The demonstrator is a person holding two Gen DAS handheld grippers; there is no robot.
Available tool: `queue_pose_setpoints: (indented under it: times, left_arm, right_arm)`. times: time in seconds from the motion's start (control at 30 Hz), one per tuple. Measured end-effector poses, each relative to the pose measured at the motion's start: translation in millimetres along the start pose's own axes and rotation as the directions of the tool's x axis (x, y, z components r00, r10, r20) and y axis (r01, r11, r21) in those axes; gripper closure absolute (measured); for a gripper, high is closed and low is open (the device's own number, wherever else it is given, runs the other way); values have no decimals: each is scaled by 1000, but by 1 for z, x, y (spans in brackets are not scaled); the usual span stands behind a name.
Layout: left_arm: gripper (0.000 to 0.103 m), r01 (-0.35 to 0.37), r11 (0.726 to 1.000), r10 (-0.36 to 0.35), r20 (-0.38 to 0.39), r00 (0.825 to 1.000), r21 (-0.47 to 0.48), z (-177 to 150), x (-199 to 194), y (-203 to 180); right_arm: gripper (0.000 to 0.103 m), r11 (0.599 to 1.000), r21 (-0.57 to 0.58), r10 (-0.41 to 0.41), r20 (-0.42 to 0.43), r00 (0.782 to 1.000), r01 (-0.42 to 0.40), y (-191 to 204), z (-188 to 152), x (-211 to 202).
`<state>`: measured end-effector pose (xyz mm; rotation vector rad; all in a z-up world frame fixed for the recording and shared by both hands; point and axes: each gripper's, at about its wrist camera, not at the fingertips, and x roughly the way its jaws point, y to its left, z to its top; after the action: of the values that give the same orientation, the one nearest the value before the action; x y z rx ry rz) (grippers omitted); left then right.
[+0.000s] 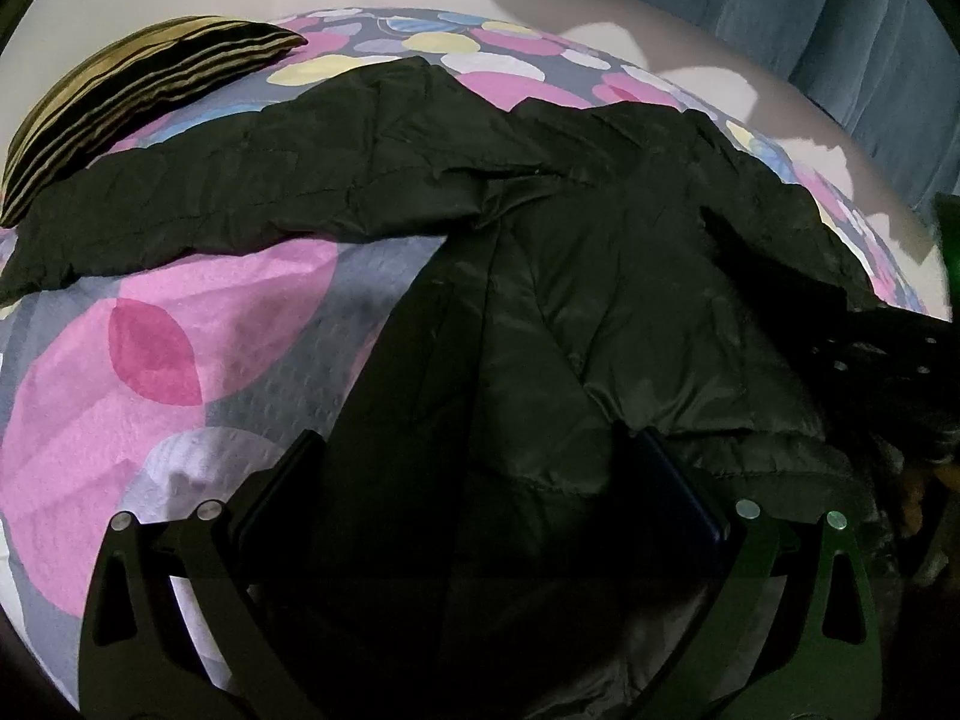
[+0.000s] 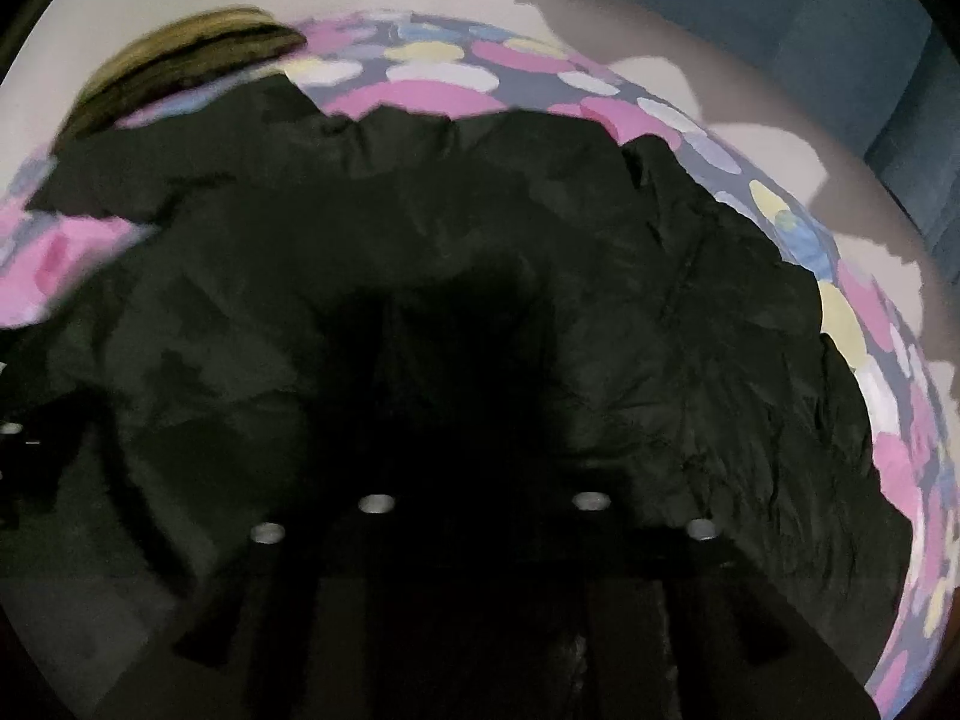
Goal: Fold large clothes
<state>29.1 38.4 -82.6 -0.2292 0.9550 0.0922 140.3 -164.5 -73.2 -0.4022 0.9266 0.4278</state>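
A large black padded jacket (image 1: pixel 600 300) lies spread on a bed covered by a sheet (image 1: pixel 180 360) printed with pink, grey, yellow and pale blue circles. The fabric is matte, slightly shiny in places, heavily creased, with stitched quilt lines running across the body. One long sleeve stretches away from the jacket's body toward a striped olive-and-black cushion (image 1: pixel 138 102), which sits at the far corner of the bed; the sleeve's end lies just below that cushion. The rest of the jacket bunches toward the side of the bed away from the cushion, its far edge jagged against the bright sheet.

The left tool (image 1: pixel 474 468) stands with its jaws spread wide, and a fold of the jacket's near hem sits between them (the pads are not seen pressing it, so it reads as released). The right tool (image 2: pixel 480 420) hovers low over the middle of the jacket, deep in its own shadow; its fingers are too dark to make out, so I cannot tell whether it is clenched or released. That view is blurred. Beyond the bed, past the cushion, are a pale wall and blue curtain (image 1: pixel 810 6).
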Motion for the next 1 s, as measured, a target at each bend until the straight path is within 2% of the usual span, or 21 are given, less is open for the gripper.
queue_pose_setpoints:
  times: [0.03, 0.13, 0.2, 0.3, 0.4, 0.47, 0.5, 0.53, 0.57, 0.63, 0.7, 0.77, 0.8, 0.83, 0.87, 0.93, 1.0]
  left_arm:
    - [2, 1, 1000, -1, 0, 1000, 0, 0, 0, 0]
    - [2, -1, 1000, 1, 0, 1000, 0, 0, 0, 0]
    - [2, 1, 1000, -1, 0, 1000, -1, -1, 0, 0]
    - [2, 2, 1000, -2, -1, 1000, -1, -1, 0, 0]
    - [2, 2, 1000, -2, -1, 1000, -2, 0, 0, 0]
    - [2, 2, 1000, -2, 0, 1000, -1, 0, 0, 0]
    - [2, 1, 1000, -1, 0, 1000, -1, -1, 0, 1]
    - [2, 1, 1000, -1, 0, 1000, -1, -1, 0, 1]
    - [2, 1, 1000, -1, 0, 1000, -1, -1, 0, 1]
    - [2, -1, 1000, 1, 0, 1000, 0, -1, 1, 1]
    - [2, -5, 1000, 5, 0, 1000, 2, -1, 1, 1]
    - [2, -9, 1000, 9, 0, 1000, 4, -2, 1, 0]
    - [2, -11, 1000, 11, 0, 1000, 5, -2, 2, -1]
    - [2, -14, 1000, 14, 0, 1000, 6, -2, 2, -2]
    - [2, -16, 1000, 16, -1, 1000, 7, -2, 2, -1]
    - [2, -18, 1000, 18, -2, 1000, 7, -2, 2, -2]
    - [2, -22, 1000, 22, -2, 1000, 8, -3, 3, -3]
  right_arm:
    - [55, 999, 20, 30, 21, 999, -30, -4, -2, -10]
    - [42, 988, 87, 122, 89, 989, -130, -18, -7, -41]
    - [37, 973, 136, 168, 146, 975, -188, -36, -15, -68]
    - [35, 954, 208, 173, 203, 964, -215, -71, -31, -97]
    - [35, 914, 346, 129, 242, 962, -210, -133, -57, -119]
    - [35, 870, 471, 37, 236, 971, -148, -184, -80, -124]
    - [35, 840, 529, 1, 222, 975, -121, -207, -92, -121]
    - [35, 794, 602, -35, 196, 980, -92, -235, -108, -115]
    - [35, 756, 649, -41, 174, 984, -83, -253, -120, -107]
    - [40, 662, 743, -2, 133, 991, -98, -289, -146, -84]
    - [44, 613, 785, 27, 93, 995, -90, -308, -159, -61]
    - [44, 578, 808, 72, 91, 993, -116, -322, -167, -38]
    - [51, 565, 814, 88, 99, 991, -132, -325, -170, -32]
    - [67, 545, 823, 117, 114, 987, -160, -330, -171, -24]
    - [74, 529, 828, 142, 131, 981, -187, -332, -171, -18]
    - [77, 508, 838, 159, 135, 978, -198, -337, -173, -8]
    - [77, 508, 837, 164, 138, 977, -204, -337, -173, -5]
